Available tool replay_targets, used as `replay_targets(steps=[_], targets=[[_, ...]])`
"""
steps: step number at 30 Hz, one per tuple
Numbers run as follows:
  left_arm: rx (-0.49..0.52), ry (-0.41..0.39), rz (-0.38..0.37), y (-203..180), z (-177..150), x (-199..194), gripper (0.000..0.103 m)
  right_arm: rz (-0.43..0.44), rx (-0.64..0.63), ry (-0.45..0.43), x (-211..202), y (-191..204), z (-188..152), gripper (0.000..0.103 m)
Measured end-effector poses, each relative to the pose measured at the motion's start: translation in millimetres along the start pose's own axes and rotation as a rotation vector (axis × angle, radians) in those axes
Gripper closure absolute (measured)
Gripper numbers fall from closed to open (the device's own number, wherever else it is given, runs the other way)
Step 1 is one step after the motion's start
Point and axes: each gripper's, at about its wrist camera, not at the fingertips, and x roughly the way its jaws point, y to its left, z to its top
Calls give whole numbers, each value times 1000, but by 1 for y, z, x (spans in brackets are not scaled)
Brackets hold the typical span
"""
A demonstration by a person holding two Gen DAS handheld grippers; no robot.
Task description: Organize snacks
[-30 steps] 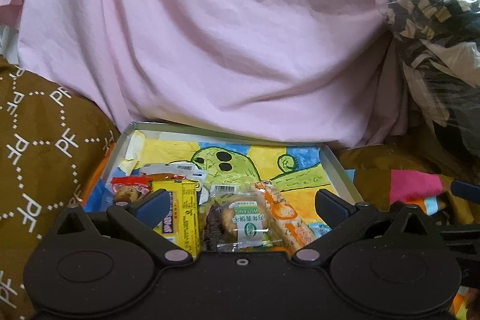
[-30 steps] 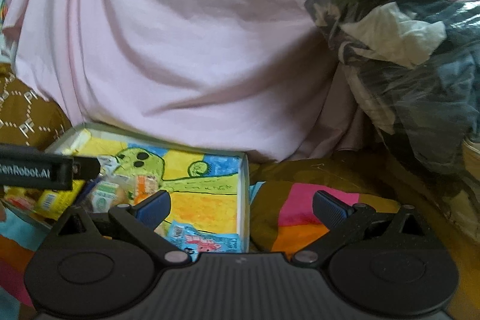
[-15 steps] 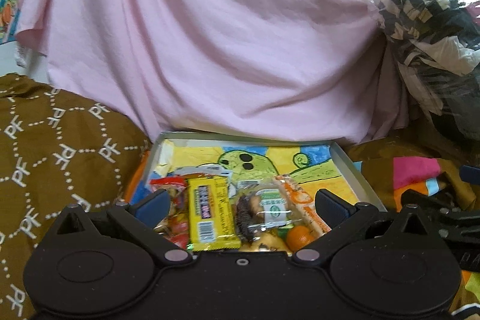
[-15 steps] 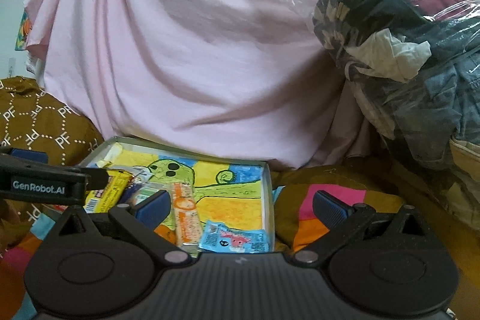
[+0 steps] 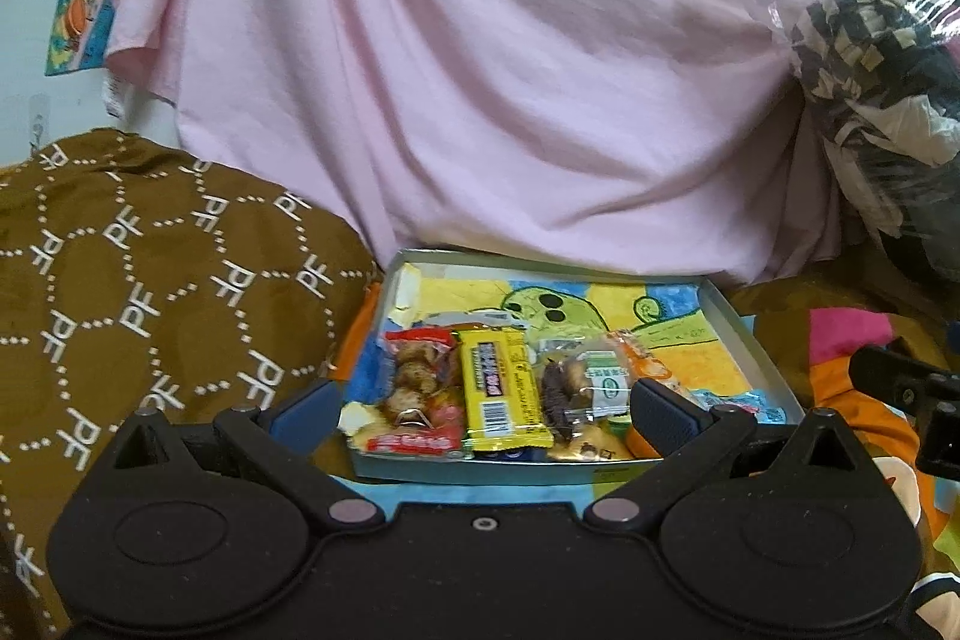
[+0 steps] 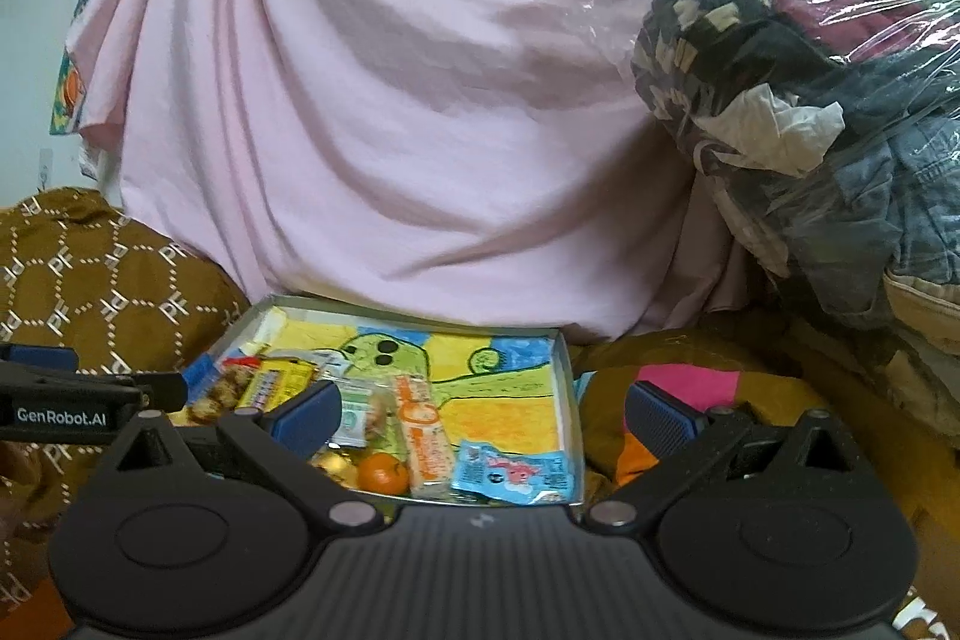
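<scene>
Nearest the lens, the left gripper [image 5: 480,409] has its jaws spread wide and holds nothing; it hangs just short of the near wall of the tray [image 5: 744,334], its blue pads framing the packets. The right gripper [image 6: 483,415] is likewise wide and empty, aimed at the tray's right half. Both look backed off rather than reaching — a posture that suits checking the arrangement or choosing the next packet, though which one cannot be told.

The snacks sit inside the shallow metal tray, crowded toward its near-left end, presumably so they stay together in one place. From the left: a red-edged clear pack [image 5: 417,388] of brown lumps, a yellow bar [image 5: 501,388] lying lengthwise beside it and touching, a clear biscuit packet [image 5: 579,382] with a green label, then an orange-printed stick pack [image 6: 423,430] angled along the tray. A small orange fruit [image 6: 383,472] rests at the near wall, and a light-blue sachet [image 6: 513,472] lies apart in the near-right corner.

Further in, the tray floor is bare, showing a bright crayon drawing. Behind it rise a pink sheet [image 5: 480,70], a brown patterned cushion [image 5: 150,280] at left and bagged clothing [image 6: 810,100] at right.
</scene>
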Motion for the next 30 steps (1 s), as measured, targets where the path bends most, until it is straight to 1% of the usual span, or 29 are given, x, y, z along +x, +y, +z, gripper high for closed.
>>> replay_targets(steps=[6,16,22,30], targets=[[-5,-12,16,11,-2,-23,1,24,21,-3,-18,11,0,0],[4,-21,41,28,-5,-59,1,75,32,-35,-44,34,4,0],[-3,-28,40,35,-4,-79,1,73,54,-35,-57,39,2,0],[-4,-17,44,45,-12,-102,1,59,117,1,-72,42,-10,0]])
